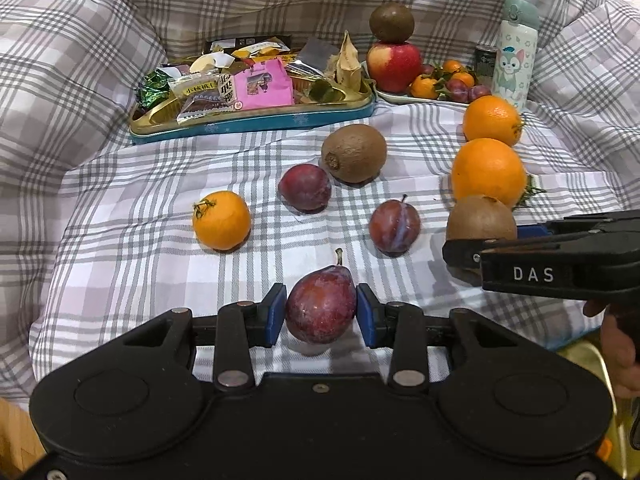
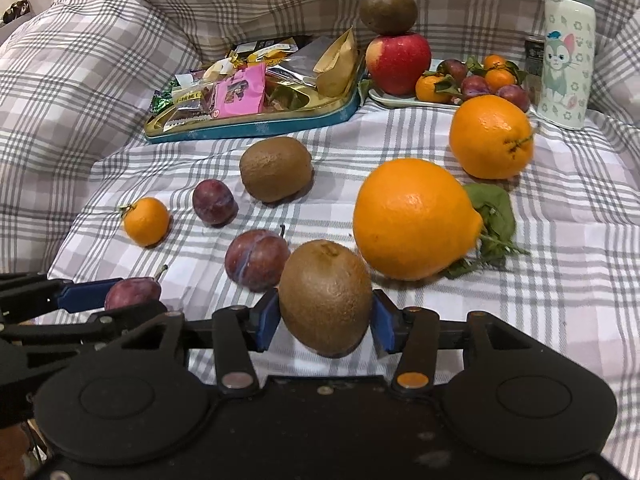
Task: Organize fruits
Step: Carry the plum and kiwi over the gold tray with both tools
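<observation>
Checked bedding (image 1: 120,208) covers the whole work surface, rumpled high at the back and sides. Loose fruit lies scattered across it: a small orange (image 1: 221,220), two plums (image 1: 305,186) (image 1: 394,225), a kiwi (image 1: 354,153), and two large oranges (image 1: 489,172) (image 1: 493,120) on the right. At the back sit a snack tin (image 1: 256,120) full of wrappers, a white plate (image 2: 400,101) already holding an apple (image 2: 398,62) with a kiwi balanced on top, small oranges and plums, and a flask (image 2: 566,52) beside it.

Both tools are loaded. The left gripper (image 1: 321,311) is clenched on a stemmed plum (image 1: 321,307), its blue pads (image 1: 275,314) pressing either side. The right gripper (image 2: 326,318) holds a second kiwi (image 2: 325,298) between its pads (image 2: 268,318); the left pad clearly touches the skin, the right one looks to be just at it, so the hold may be light.

The step in hand appears to be the pick-up: each fruit is gripped low near the cloth, seemingly barely raised. Next, I judge, each should be lifted clear and carried towards the plate, passing over the loose fruit between. The plate is crowded and the stacked kiwi looks unsteady, so setting down calls for a gentle approach into a free gap.
</observation>
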The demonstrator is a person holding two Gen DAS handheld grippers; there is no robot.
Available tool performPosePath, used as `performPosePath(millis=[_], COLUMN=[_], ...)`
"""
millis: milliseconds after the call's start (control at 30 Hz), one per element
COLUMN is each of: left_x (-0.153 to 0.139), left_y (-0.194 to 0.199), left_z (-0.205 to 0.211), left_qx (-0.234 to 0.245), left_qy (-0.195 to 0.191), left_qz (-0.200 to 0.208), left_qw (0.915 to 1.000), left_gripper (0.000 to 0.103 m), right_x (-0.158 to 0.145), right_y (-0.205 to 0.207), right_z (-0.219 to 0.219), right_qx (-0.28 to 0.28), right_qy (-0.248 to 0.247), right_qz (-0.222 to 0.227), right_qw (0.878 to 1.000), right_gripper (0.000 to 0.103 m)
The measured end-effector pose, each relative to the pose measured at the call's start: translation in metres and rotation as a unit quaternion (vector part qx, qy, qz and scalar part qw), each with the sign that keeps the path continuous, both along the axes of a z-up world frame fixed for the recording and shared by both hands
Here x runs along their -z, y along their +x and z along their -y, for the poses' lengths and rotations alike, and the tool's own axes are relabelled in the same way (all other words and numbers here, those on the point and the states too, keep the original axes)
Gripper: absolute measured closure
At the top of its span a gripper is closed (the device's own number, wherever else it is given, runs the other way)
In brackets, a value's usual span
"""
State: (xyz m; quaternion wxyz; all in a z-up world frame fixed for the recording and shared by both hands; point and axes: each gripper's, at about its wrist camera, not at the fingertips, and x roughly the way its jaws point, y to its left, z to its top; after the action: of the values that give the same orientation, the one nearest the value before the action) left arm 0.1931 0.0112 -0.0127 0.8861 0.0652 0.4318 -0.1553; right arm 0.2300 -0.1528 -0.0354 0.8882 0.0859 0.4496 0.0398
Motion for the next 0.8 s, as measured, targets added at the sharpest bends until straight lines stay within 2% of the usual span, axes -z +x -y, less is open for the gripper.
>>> performPosePath(millis=[333, 800], left_x=[-0.012, -0.016], left_y=[-0.045, -0.126], left_z=[0.003, 0.001], left_qx=[0.005, 0.004], left_qy=[0.001, 0.007], left_qz=[0.002, -0.001], left_qw=[1.0, 1.0], left_gripper=[0.056, 0.056], right_x=[-0.021, -0.045], right_y=[-0.059, -0.169], right_z=[0.011, 0.016], right_qx=[0.009, 0.01], right_qy=[0.003, 0.0], right_qz=[0.004, 0.027], right_qw=[1.0, 1.0], right_gripper=[0.052, 0.052])
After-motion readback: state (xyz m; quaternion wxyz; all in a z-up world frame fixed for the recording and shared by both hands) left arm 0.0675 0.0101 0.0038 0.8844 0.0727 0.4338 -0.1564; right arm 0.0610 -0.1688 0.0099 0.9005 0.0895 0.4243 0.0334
